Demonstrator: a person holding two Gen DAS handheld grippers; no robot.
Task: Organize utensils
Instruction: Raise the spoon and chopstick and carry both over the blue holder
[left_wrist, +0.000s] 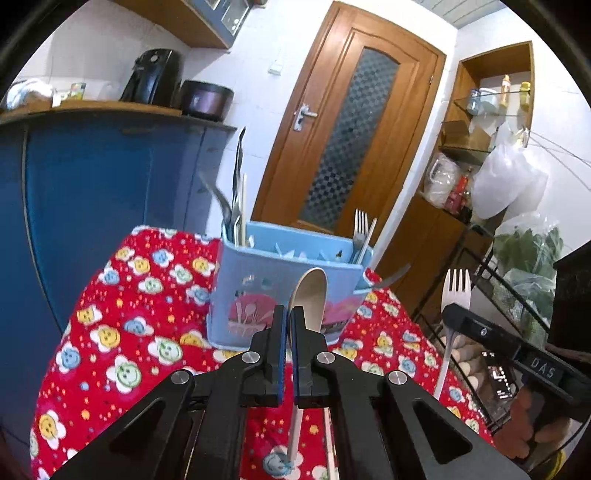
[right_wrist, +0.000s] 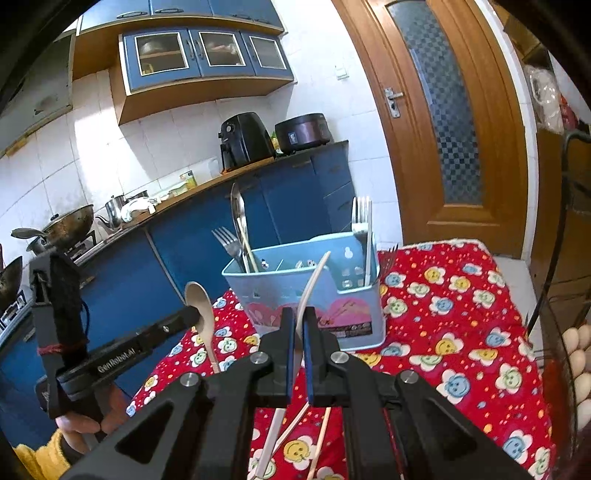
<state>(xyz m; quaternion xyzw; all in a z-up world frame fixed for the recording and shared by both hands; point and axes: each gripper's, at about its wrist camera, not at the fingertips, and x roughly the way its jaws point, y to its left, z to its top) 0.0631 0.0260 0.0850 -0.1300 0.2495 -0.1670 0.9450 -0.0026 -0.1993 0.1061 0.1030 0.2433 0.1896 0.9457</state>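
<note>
In the left claw a light, stiff spoon is clamped at its neck, the right claw is closed on a thin fork, and the caddy stands at twelve o'clock.

One caddy; two grippers; one door

Left gripper clamps a wooden spoon (bowl up) before the blue caddy.

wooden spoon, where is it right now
The wooden spoon is clamped in the left gripper, held above the red cloth just before the blue utensil holder.
</note>
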